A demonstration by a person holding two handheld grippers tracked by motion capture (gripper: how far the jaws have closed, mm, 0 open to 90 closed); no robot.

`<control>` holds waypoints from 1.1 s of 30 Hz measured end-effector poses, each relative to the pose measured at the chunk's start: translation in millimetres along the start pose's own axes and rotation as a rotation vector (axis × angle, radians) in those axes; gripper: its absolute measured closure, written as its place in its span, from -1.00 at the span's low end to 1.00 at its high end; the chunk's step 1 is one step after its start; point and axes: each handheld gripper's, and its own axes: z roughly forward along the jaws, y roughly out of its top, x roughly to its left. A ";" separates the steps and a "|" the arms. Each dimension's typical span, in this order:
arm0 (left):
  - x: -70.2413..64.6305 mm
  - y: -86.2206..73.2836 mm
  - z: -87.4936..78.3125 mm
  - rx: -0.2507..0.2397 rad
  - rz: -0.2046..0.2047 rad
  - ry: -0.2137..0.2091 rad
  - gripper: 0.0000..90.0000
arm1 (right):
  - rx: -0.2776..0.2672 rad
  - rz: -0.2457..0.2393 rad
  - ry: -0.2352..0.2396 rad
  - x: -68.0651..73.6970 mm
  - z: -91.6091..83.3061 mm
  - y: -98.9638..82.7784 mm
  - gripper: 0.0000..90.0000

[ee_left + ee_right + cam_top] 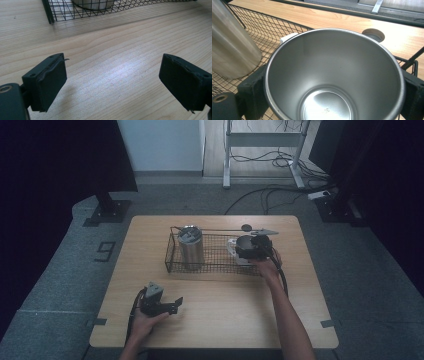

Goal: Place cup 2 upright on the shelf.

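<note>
Right gripper (248, 251) clamped on an open-topped brushed steel cup (334, 77), one black jaw pressed against each side of its wall; cup held upright at the right end of the black wire mesh basket (172, 262), whether its base touches the mesh cannot be told. A taller lidded steel tumbler (191, 245) stands upright at the basket's left end, well apart from the cup. Left gripper (176, 304) rests near the front edge of the pale wooden table (210, 310), jaws spread apart with nothing between them, only bare wood grain. Beyond the table: grey carpet floor, a white desk frame (227, 155) and loose black cables (270, 195).
</note>
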 end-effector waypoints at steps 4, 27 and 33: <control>-0.3 -0.1 0.3 0.001 0.001 -0.001 -0.83 | -0.001 -0.010 0.001 1.5 -0.3 0.3 -0.86; -1.0 -0.4 1.1 0.005 0.006 -0.001 -0.83 | 0.065 -0.053 -0.021 6.4 5.9 -2.5 -0.86; -1.1 -0.4 0.9 0.006 0.006 -0.001 -0.83 | 0.075 -0.049 -0.020 6.2 6.5 -2.6 -0.86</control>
